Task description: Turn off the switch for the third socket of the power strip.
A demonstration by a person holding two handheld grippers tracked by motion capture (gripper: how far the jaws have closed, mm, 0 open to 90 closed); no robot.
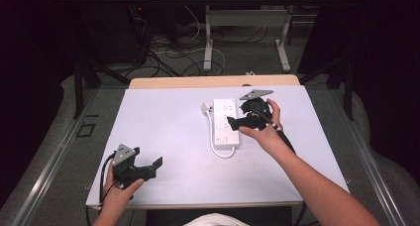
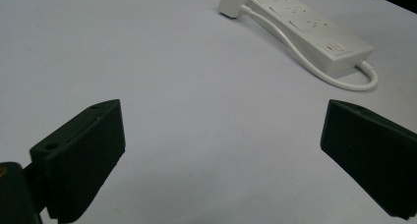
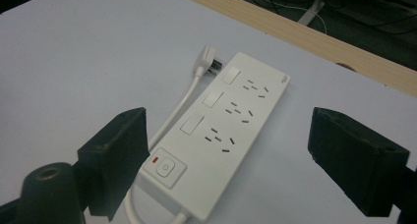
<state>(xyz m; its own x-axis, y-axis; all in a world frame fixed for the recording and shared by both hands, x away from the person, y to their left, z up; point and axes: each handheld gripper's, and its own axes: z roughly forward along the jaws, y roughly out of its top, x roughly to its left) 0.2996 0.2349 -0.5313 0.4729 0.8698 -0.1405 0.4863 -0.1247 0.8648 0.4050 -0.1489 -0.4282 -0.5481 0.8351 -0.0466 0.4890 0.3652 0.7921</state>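
Tongs on my left [image 1: 148,165] gape released over bare white desk [image 1: 168,137], my right tongs [image 1: 236,118] hover spread above the white plastic three-socket power strip [image 1: 225,121], nothing gripped yet, its plug [image 3: 205,61] lying loose.

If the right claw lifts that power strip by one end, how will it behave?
The strip looks like a rigid plastic box, so it should stay stiff. Its smooth casing may slip. The cord loops loose to the plug, so both would likely dangle and drag.
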